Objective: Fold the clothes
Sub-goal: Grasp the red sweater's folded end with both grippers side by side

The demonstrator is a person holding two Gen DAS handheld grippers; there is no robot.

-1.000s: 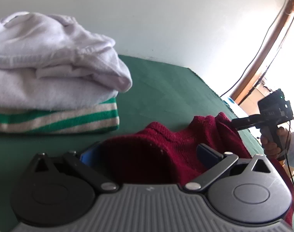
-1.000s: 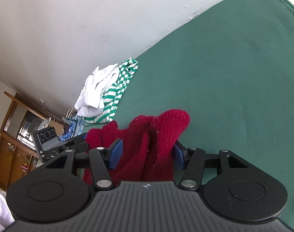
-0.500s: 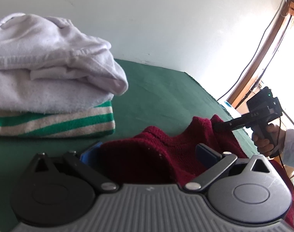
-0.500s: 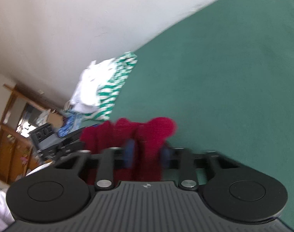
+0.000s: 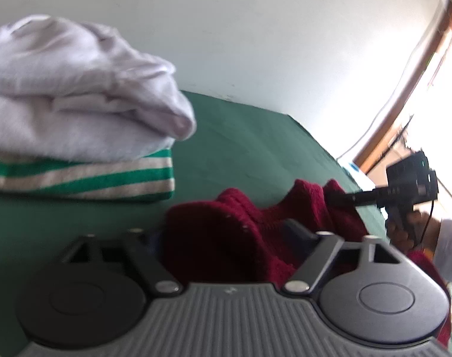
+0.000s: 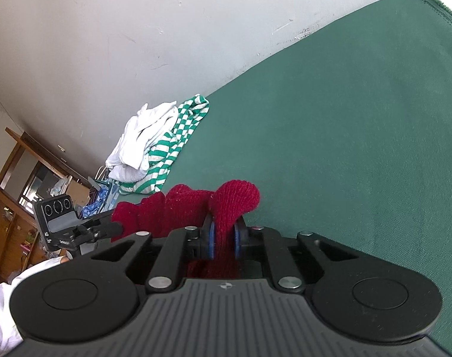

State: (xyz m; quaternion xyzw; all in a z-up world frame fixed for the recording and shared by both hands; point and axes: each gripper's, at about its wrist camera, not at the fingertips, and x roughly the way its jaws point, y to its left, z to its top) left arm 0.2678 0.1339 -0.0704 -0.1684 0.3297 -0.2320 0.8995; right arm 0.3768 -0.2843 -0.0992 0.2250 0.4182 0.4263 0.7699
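Note:
A dark red knitted sweater (image 5: pixel 226 238) is held bunched up between both grippers over the green cloth-covered table (image 6: pixel 330 119). My right gripper (image 6: pixel 224 235) is shut on a fold of the sweater (image 6: pixel 234 199); its blue pads press the knit from both sides. My left gripper (image 5: pixel 226 235) has its fingers wide apart with the sweater bulging between them; its fingertips are hidden by the knit. The right gripper also shows in the left wrist view (image 5: pixel 338 199), gripping the sweater's far end. The left gripper shows in the right wrist view (image 6: pixel 107 229) at the sweater's left end.
A pile of folded clothes sits by the wall: white garments (image 5: pixel 77 104) on a green-and-white striped one (image 5: pixel 92 178), also in the right wrist view (image 6: pixel 154 145). A wooden cabinet (image 6: pixel 15 193) and clutter stand beyond the table's left end. A bright window (image 5: pixel 434 89) is right.
My right gripper has closed on the sweater fold; a second ago its fingers were apart. Both grippers have shifted slightly with the sweater. The left gripper's fingers stay apart.

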